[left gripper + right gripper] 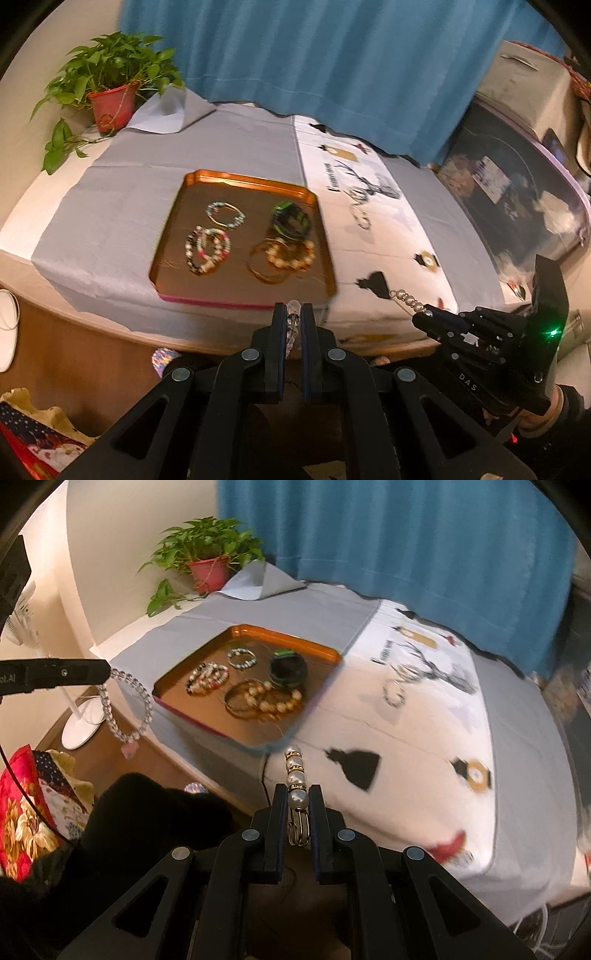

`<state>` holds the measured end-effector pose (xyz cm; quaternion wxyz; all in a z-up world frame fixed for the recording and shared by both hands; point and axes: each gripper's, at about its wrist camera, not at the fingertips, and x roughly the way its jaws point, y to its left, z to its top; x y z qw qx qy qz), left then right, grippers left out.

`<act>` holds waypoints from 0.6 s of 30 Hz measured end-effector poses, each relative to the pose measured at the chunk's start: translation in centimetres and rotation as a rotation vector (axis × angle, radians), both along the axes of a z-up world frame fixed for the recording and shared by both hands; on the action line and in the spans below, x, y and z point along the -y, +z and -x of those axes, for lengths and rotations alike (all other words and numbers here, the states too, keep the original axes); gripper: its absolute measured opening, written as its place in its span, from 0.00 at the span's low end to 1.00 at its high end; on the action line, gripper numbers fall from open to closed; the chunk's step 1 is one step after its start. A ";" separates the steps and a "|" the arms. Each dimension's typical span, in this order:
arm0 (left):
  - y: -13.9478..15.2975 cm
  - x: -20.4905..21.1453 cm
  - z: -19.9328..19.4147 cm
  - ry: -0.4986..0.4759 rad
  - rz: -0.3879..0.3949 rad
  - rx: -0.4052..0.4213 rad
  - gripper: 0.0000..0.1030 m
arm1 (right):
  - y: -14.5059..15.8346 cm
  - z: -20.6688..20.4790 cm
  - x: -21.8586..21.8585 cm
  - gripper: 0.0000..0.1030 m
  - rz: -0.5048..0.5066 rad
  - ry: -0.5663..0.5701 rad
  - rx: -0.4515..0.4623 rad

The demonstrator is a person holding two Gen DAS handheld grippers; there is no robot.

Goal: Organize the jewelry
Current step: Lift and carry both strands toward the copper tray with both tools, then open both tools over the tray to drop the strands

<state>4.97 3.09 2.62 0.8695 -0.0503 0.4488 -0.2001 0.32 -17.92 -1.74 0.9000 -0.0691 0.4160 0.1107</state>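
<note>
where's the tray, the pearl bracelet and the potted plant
tray (pixel 236 175), left wrist view, on its far rim
pearl bracelet (pixel 297 775), right wrist view, on a pearl above the fingers
potted plant (pixel 110 105), left wrist view, on the red pot

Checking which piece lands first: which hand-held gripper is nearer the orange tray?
Left. The left hand-held gripper, shut on the clear bead bracelet, hangs by the orange tray's near edge; the right hand-held gripper, holding the pearl bracelet, sits farther right.

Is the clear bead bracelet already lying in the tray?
No, the clear bead bracelet hangs from the left gripper, off the orange tray.
</note>
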 end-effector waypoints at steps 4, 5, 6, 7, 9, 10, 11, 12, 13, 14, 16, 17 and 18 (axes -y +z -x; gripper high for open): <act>-0.8 -0.6 -2.4 0.014 -0.012 0.002 0.05 | -0.3 -3.2 -2.2 0.11 -0.011 0.041 -0.001; -1.0 -0.6 -3.1 0.013 -0.017 0.005 0.05 | -0.5 -4.0 -2.8 0.11 -0.010 0.049 0.000; -1.2 -0.6 -3.8 0.010 -0.022 0.012 0.05 | -0.6 -5.0 -3.3 0.11 -0.012 0.060 -0.001; -1.2 -0.6 -4.6 0.009 -0.026 0.017 0.05 | -0.7 -5.6 -3.8 0.11 -0.013 0.065 -0.001; -1.4 -0.7 -5.7 0.009 -0.027 0.024 0.05 | -1.0 -7.2 -4.6 0.11 -0.011 0.076 -0.002; -1.6 -0.7 -6.5 0.009 -0.027 0.027 0.05 | -1.2 -8.0 -4.9 0.11 -0.010 0.079 -0.003; -1.8 -0.7 -7.3 0.011 -0.033 0.030 0.05 | -1.4 -8.7 -5.1 0.11 -0.012 0.082 -0.004; -2.0 -0.7 -8.0 0.012 -0.040 0.032 0.05 | -1.6 -9.4 -5.4 0.11 -0.012 0.086 -0.007; -2.2 -0.7 -8.5 0.013 -0.047 0.035 0.05 | -1.8 -9.9 -5.6 0.11 -0.011 0.088 -0.010; -2.5 -0.6 -9.1 0.012 -0.054 0.035 0.05 | -2.1 -10.4 -5.7 0.11 -0.009 0.090 -0.013; -3.2 -0.4 -10.3 0.013 -0.067 0.034 0.05 | -2.5 -11.4 -6.1 0.11 -0.007 0.095 -0.021; -3.5 -0.2 -10.8 0.011 -0.071 0.030 0.05 | -2.9 -11.9 -6.3 0.11 -0.005 0.098 -0.026; -3.8 -0.2 -11.2 0.012 -0.075 0.028 0.05 | -3.1 -12.3 -6.4 0.11 -0.003 0.098 -0.029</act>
